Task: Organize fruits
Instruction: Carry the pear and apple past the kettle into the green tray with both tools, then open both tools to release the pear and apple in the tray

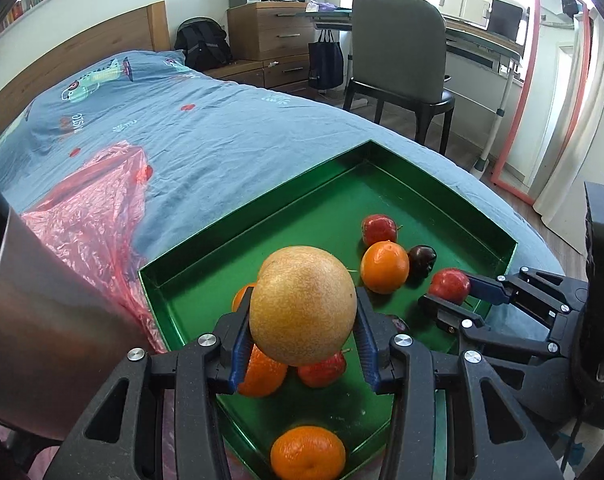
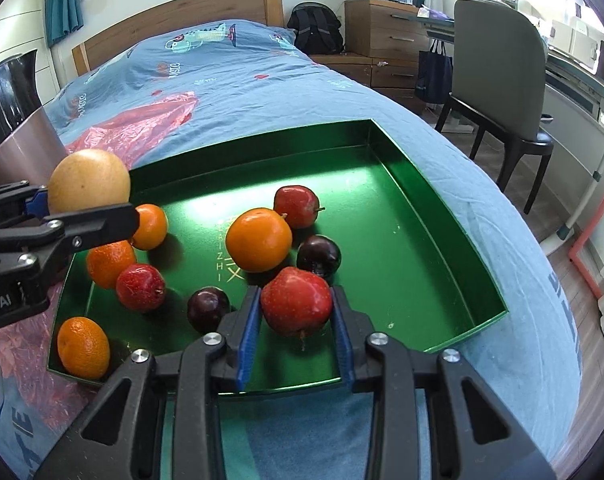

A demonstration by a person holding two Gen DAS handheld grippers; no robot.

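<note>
A green tray lies on the bed with oranges, red apples and dark plums in it. My left gripper is shut on a large yellow pear and holds it above the tray's near left part; the pear also shows in the right wrist view. My right gripper is shut on a red apple just above the tray's front edge; it also shows in the left wrist view. An orange and a dark plum lie right behind that apple.
A pink plastic bag lies on the blue bedsheet left of the tray. A metal container stands close at the left. A chair, a desk and drawers stand beyond the bed's far side.
</note>
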